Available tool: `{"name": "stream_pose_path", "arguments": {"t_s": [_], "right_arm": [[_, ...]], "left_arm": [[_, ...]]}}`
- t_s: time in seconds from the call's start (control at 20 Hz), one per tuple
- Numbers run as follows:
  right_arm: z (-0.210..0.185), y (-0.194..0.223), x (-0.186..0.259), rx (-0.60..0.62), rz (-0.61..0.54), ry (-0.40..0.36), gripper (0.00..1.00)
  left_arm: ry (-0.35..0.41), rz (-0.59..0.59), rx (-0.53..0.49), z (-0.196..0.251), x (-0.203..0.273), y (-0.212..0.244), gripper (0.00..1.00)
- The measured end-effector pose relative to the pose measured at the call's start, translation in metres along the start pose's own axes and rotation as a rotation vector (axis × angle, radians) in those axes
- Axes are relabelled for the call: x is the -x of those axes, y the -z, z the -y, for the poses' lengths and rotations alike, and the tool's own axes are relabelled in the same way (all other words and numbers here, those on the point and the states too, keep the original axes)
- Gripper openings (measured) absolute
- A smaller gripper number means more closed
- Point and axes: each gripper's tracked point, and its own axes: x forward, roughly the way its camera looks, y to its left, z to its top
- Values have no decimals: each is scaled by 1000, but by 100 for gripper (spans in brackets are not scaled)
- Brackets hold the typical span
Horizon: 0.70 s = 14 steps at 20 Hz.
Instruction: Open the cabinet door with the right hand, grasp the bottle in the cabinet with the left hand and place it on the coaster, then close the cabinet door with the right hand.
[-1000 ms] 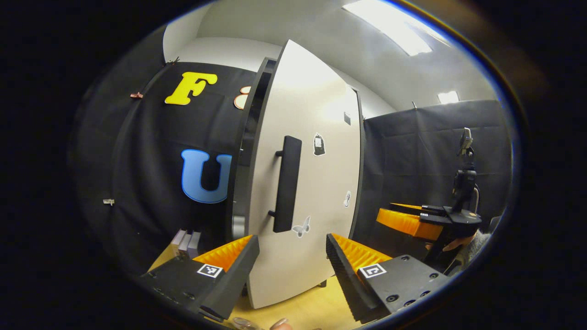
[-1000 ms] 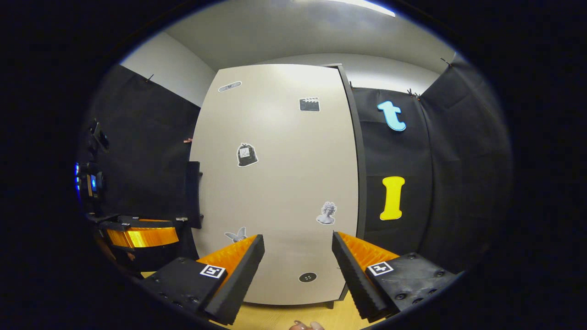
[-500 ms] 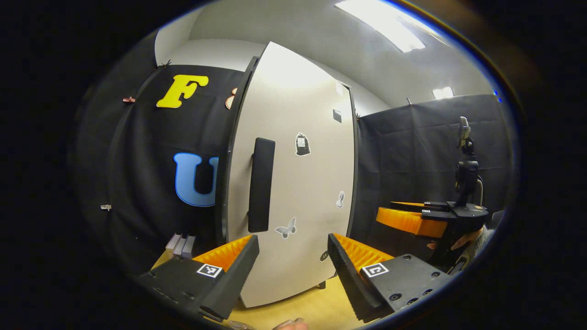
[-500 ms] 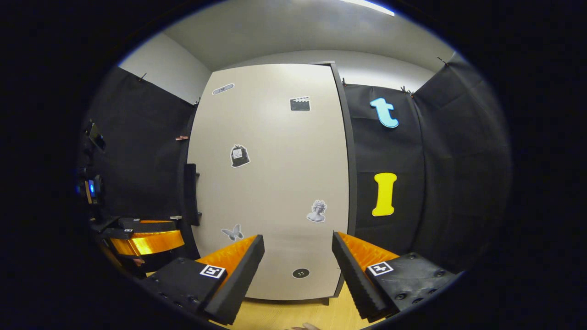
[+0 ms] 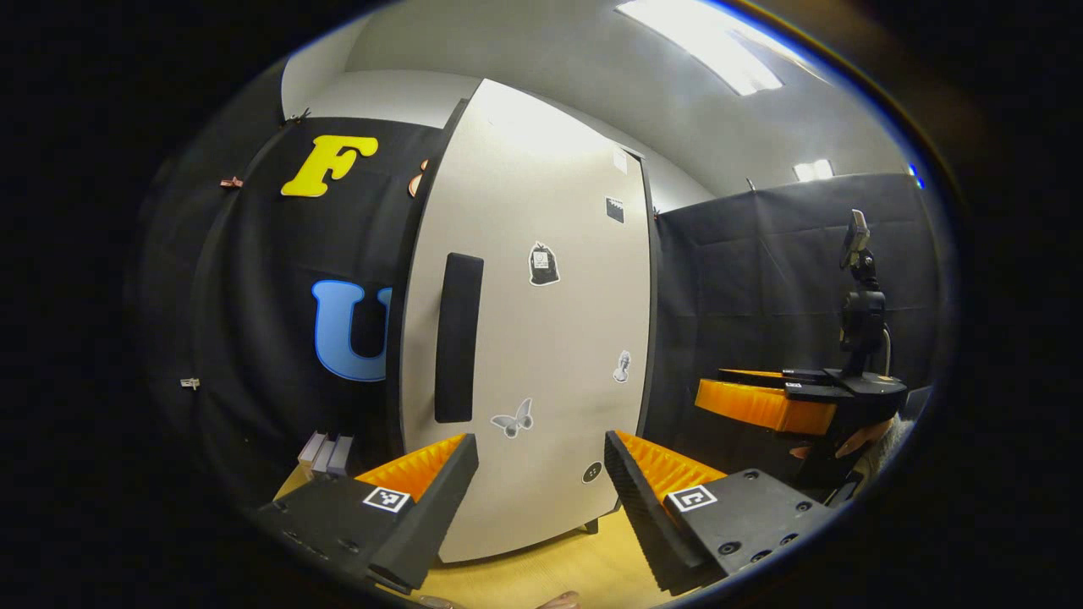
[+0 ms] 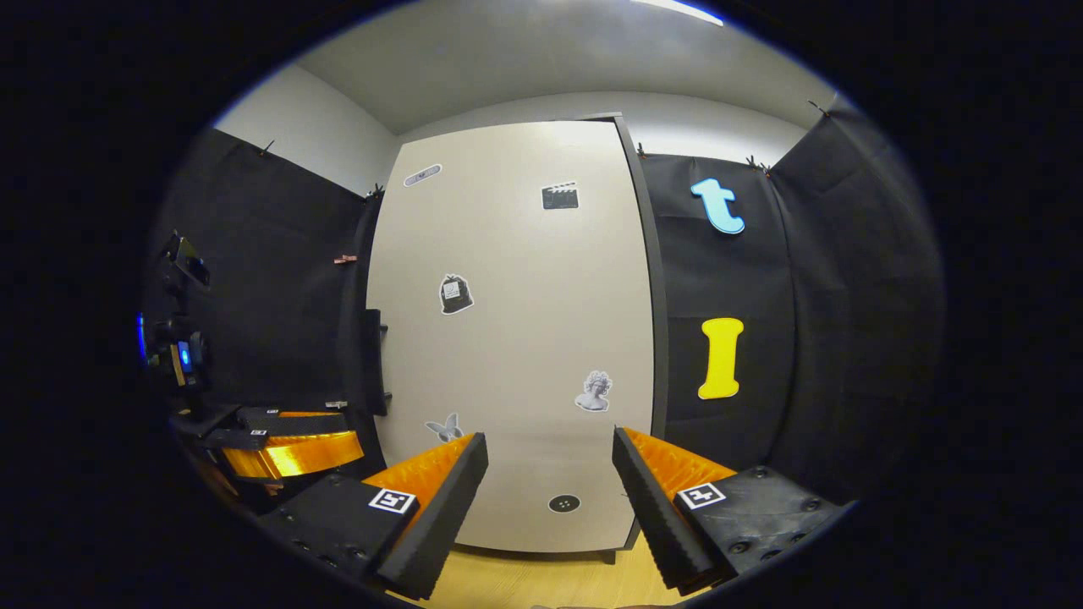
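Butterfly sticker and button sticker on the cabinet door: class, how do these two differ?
The butterfly sticker is pale with spread wings; the button sticker is a dark round disc. The butterfly sits higher, nearer the handle side; the button sits lower, near the door's bottom edge. Both lie flat on the door.

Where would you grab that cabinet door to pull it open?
Probably by the handle, the dark upright bar near the door's left edge. It stands off the flat panel, so open fingers could come straight from the front and close across its middle, one on each side. The rest of the door is smooth, offering no grip.
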Motion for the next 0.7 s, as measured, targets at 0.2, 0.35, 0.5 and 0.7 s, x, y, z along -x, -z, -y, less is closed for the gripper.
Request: {"name": "stream_pose_path", "arguments": {"t_s": [0.2,0.35,0.5,0.7], "right_arm": [[-1,4,-3,39,-18,-5,96],[-5,3,-5,53,-15,-15,96],[-5,6,-7,54,-28,-15,97],[-5,9,-8,65,-43,-14,98]], "left_arm": [[-2,-9,-8,-1,-5,1,95],[4,-9,-2,1,-7,1,95],[6,-21,-5,1,-10,4,95],[1,-18,-1,1,-12,2,95]]}}
